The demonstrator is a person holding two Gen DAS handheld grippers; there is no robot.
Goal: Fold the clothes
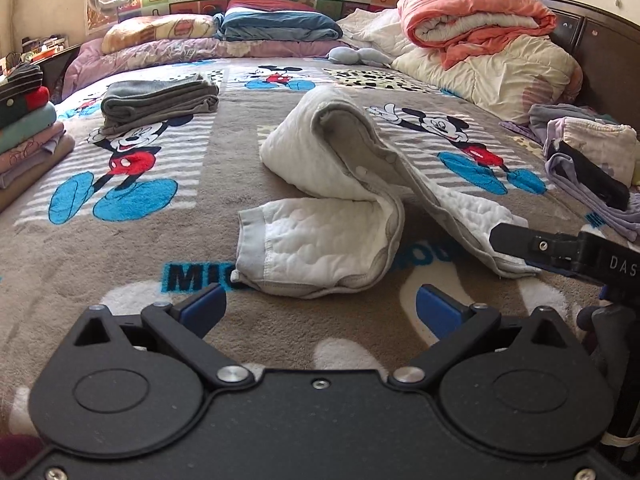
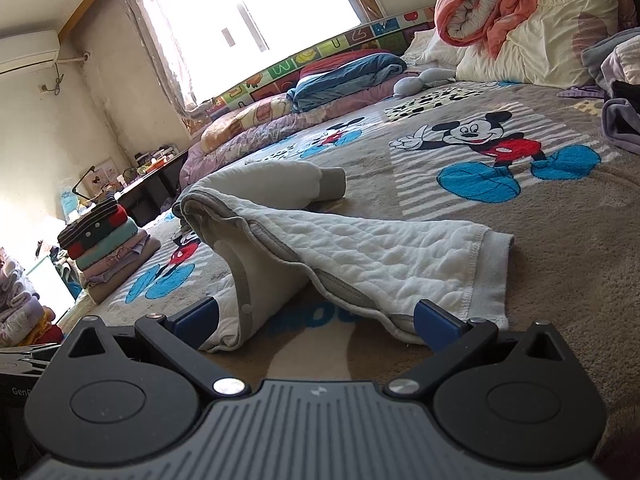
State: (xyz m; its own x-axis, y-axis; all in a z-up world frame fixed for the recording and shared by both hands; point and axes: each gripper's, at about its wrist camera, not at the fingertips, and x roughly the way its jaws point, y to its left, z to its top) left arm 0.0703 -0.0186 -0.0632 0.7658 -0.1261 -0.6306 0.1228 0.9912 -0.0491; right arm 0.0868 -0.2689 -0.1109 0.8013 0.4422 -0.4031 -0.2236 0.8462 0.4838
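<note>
On the cartoon-print blanket (image 1: 140, 240), a white quilted garment (image 1: 332, 184) is seen lying crumpled and partly doubled over, just ahead of both grippers. The left gripper (image 1: 320, 308) is held with its jaws spread wide, gripping nothing. The right gripper (image 2: 316, 316) is likewise held wide open at the garment's near edge. Folded clothes (image 1: 28, 132) are stacked at the left.

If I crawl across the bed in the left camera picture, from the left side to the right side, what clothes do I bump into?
Stack of folded clothes → folded grey garment → white quilted garment, rumpled in the middle → pile of lilac and cream clothes at the right edge.
</note>
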